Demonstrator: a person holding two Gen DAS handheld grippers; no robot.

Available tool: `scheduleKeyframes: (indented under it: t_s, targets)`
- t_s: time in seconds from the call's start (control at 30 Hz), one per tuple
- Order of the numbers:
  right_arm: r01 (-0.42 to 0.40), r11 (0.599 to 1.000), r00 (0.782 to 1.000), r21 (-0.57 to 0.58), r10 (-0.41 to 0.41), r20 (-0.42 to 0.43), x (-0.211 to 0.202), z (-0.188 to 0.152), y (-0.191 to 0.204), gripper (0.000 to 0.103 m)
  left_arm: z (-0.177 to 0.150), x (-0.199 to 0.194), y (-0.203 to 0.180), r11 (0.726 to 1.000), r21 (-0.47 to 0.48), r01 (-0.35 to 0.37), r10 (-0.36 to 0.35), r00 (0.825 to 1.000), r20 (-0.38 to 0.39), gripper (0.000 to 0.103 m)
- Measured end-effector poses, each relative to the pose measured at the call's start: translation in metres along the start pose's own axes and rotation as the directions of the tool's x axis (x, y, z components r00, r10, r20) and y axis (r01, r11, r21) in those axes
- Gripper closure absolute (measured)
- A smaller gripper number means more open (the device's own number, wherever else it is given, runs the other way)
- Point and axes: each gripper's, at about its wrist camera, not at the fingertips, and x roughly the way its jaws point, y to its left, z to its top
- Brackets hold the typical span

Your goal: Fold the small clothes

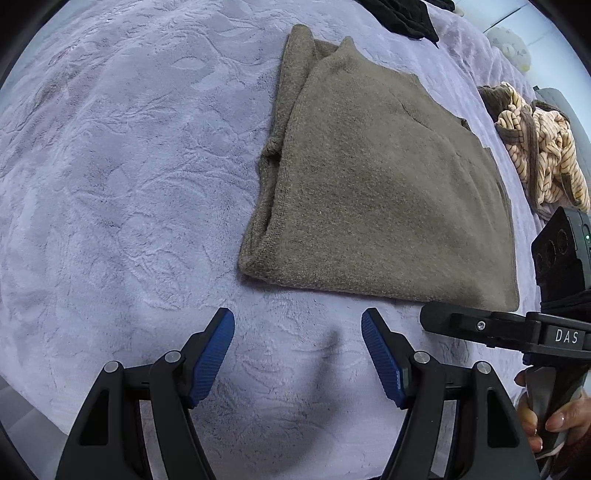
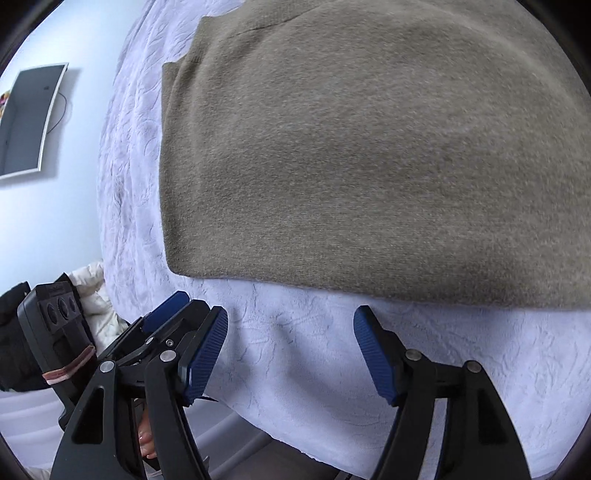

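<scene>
Left wrist view: one folded brown knit garment [image 1: 388, 184] lies flat on the lavender embossed blanket [image 1: 129, 166], right of centre, its near edge just beyond the fingertips. The left gripper [image 1: 297, 325] hangs with jaws spread wide, holding nothing. Broad bare blanket to the left. One striped cream-and-brown garment [image 1: 543, 155] is bunched at the far right; one black garment [image 1: 402, 16] at the far edge. The right gripper [image 1: 443, 317] enters from the right, marked "DAS".

Right wrist view: the right gripper [image 2: 290, 325] is spread open over bare blanket [image 2: 295, 350], just short of the brown garment's [image 2: 369, 147] near hem. One wall-mounted screen [image 2: 29, 122] on the left.
</scene>
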Motion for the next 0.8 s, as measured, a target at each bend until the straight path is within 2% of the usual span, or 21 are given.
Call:
scheduleKeyframes:
  t_s: [0.03, 0.07, 0.1, 0.13, 0.3, 0.6, 0.7, 0.8]
  targets:
    - [-0.007, 1.0, 1.0, 0.008, 0.007, 0.0, 0.0, 0.0, -0.003, 0.029, 0.001, 0.001, -0.001, 1.0, -0.001, 0.005, -0.005, 1.0, -0.002, 0.031]
    - [-0.012, 1.0, 1.0, 0.015, 0.012, 0.001, 0.0, -0.001, -0.005, 0.029, 0.001, 0.002, -0.002, 1.0, -0.001, 0.004, -0.004, 1.0, -0.001, 0.026]
    - [-0.02, 1.0, 1.0, 0.023, 0.02, 0.003, -0.001, -0.001, -0.008, 0.029, 0.002, 0.003, -0.004, 1.0, 0.001, -0.003, 0.003, 1.0, 0.003, 0.008]
    - [-0.027, 0.999, 1.0, 0.03, 0.027, 0.005, -0.006, -0.001, -0.015, 0.029, 0.003, 0.003, -0.005, 1.0, -0.001, -0.005, 0.005, 1.0, 0.009, 0.001]
    - [-0.067, 0.995, 0.998, 0.072, 0.065, 0.024, -0.011, -0.002, -0.028, 0.029, 0.006, 0.008, -0.007, 1.0, -0.012, -0.009, 0.009, 1.0, -0.002, 0.001]
    - [-0.182, 0.969, 0.982, 0.17, 0.171, 0.074, -0.017, -0.002, -0.055, 0.029, 0.006, 0.03, 0.004, 0.994, -0.106, 0.013, -0.024, 0.995, -0.096, 0.001]
    - [-0.266, 0.941, 0.963, 0.21, 0.25, 0.101, -0.015, -0.004, -0.064, 0.029, 0.005, 0.033, 0.012, 0.984, -0.164, 0.063, -0.082, 0.99, -0.114, 0.001]
    - [-0.374, 0.888, 0.926, 0.269, 0.343, 0.154, -0.01, -0.003, -0.076, 0.029, 0.006, 0.031, 0.019, 0.969, -0.222, 0.107, -0.134, 0.985, -0.112, 0.001]
